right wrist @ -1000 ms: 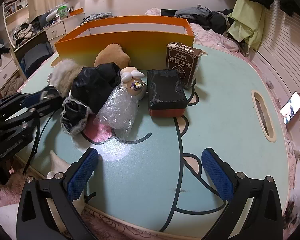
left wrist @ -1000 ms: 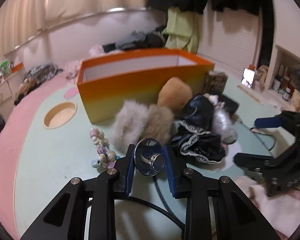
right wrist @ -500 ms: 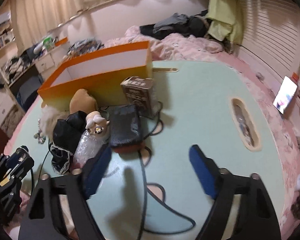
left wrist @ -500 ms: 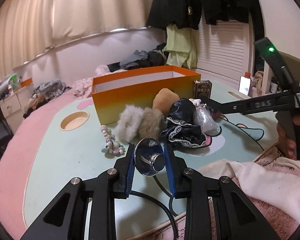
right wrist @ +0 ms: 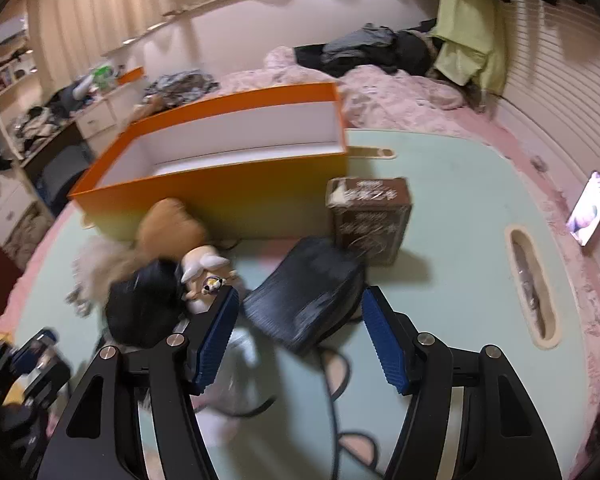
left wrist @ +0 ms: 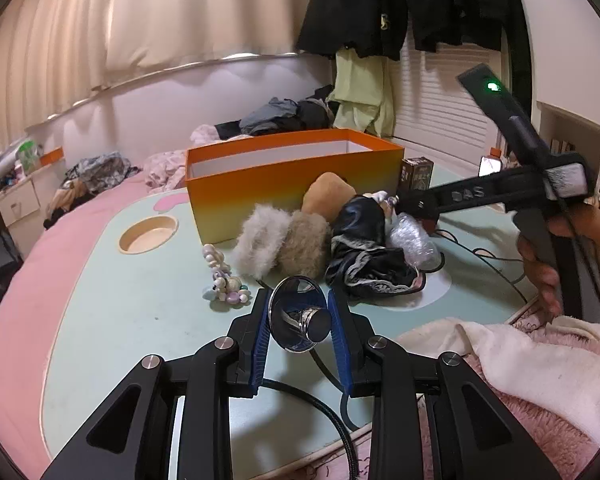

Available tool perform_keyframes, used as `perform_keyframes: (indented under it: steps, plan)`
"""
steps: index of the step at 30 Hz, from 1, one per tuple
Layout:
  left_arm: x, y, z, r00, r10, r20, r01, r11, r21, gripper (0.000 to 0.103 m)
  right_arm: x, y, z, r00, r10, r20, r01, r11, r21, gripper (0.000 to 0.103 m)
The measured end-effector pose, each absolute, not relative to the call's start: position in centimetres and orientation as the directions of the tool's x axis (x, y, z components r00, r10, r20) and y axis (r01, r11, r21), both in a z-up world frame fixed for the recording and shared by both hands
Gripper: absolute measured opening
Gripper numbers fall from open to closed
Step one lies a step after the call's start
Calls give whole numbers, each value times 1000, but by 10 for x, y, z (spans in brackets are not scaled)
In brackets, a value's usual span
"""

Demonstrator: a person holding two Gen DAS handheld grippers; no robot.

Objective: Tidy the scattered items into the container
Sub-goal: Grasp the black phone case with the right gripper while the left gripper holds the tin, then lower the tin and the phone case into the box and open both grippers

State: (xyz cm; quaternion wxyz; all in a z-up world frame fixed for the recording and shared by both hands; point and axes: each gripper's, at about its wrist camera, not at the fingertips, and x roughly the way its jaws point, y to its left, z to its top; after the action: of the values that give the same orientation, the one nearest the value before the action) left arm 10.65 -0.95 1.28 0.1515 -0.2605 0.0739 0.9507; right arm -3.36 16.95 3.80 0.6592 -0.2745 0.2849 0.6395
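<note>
In the left wrist view, the left gripper (left wrist: 299, 322) is clamping a round, mirror-bright metal disc with a knob (left wrist: 298, 320) between its blue pads, with a black cable (left wrist: 332, 412) trailing from it toward the camera. Beyond it on the pale green table (left wrist: 112, 320) a heap is lying: a bead string (left wrist: 222, 280), a two-tone fur muff (left wrist: 282, 242), a tan plush (left wrist: 328, 198), a black lace-trimmed cloth (left wrist: 366, 252) and a wad of bubble wrap (left wrist: 414, 240). The orange box (left wrist: 292, 184), open-topped with white inner walls, is standing just behind the heap. The right gripper's body is reaching in from the right at the heap's far side, a hand (left wrist: 568, 256) around its handle; its fingertips are not showing here.

In the right wrist view, which is motion-blurred, the right gripper (right wrist: 296, 338) is standing partly open, its jaws having just been closing; a black pouch (right wrist: 306, 300) is lying between and just beyond the blue pads, and I cannot tell whether they are touching it. This view is showing what the other is hiding: the box's empty white floor, a brown card box (right wrist: 370, 216) beside its corner, and a small white figurine (right wrist: 206, 276) next to the black cloth. The left gripper is appearing only as a dark blur at lower left.
</note>
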Motion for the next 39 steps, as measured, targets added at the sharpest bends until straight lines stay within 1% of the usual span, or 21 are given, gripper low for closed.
perform_keyframes:
  steps: [2, 3, 4, 5, 6, 11, 14, 18, 21, 24, 28, 29, 31, 33, 35, 37, 39]
  plan:
    - [107, -9, 12, -818, 251, -518, -327, -943, 60, 27, -31, 177, 33, 16, 662, -750, -999, 36, 10, 65]
    - [106, -9, 12, -818, 251, -518, -326, -944, 58, 27, -31, 178, 33, 34, 675, -737, -999, 41, -9, 64]
    - [106, -10, 12, -818, 251, -518, -326, -944, 56, 27, -32, 177, 32, 47, 678, -733, -999, 43, -24, 49]
    - [105, -10, 12, -819, 251, -516, -324, -945, 54, 27, -31, 175, 32, 51, 682, -730, -999, 47, -26, 42]
    - [105, -11, 12, -820, 251, -515, -323, -945, 53, 27, -31, 171, 32, 41, 686, -727, -999, 41, -18, 41]
    - [103, -14, 12, -820, 254, -512, -320, -947, 42, 27, -30, 140, 31, -57, 700, -712, -998, -27, 54, 41]
    - [102, -16, 15, -818, 258, -514, -320, -947, 33, 27, -26, 124, 41, -101, 733, -673, -995, -58, 86, 41]
    - [86, -21, 28, -807, 241, -539, -291, -957, 6, 27, -31, 124, 74, -115, 787, -606, -993, -81, 84, 41]
    - [71, -26, 55, -834, 255, -488, -284, -959, -15, 27, -39, 136, 100, -111, 824, -555, -994, -92, 62, 41]
    - [51, -28, 88, -875, 236, -422, -260, -966, -1, 27, -47, 158, 121, -101, 846, -524, -995, -93, 41, 41]
    - [4, -26, 122, -904, 200, -379, -220, -975, 12, 27, -60, 193, 139, -79, 874, -479, -996, -83, 13, 41]
    - [-8, -25, 123, -903, 204, -379, -221, -975, 2, 27, -64, 201, 139, -70, 876, -478, -997, -78, 3, 41]
    - [-30, -22, 116, -885, 216, -412, -226, -974, -26, 27, -69, 219, 131, -63, 862, -503, -997, -78, -8, 41]
    - [-51, -17, 98, -846, 238, -477, -244, -968, -51, 27, -72, 235, 113, -45, 826, -562, -997, -68, -20, 41]
    - [-61, -15, 81, -818, 235, -524, -248, -968, -46, 27, -70, 244, 95, -39, 785, -618, -999, -53, -4, 41]
    - [-64, -17, 71, -800, 250, -545, -248, -966, -79, 27, -68, 245, 86, -59, 768, -637, -998, -55, 26, 41]
    - [-63, -22, 67, -793, 269, -547, -245, -962, -118, 27, -71, 243, 84, -41, 770, -636, -998, -59, -7, 41]
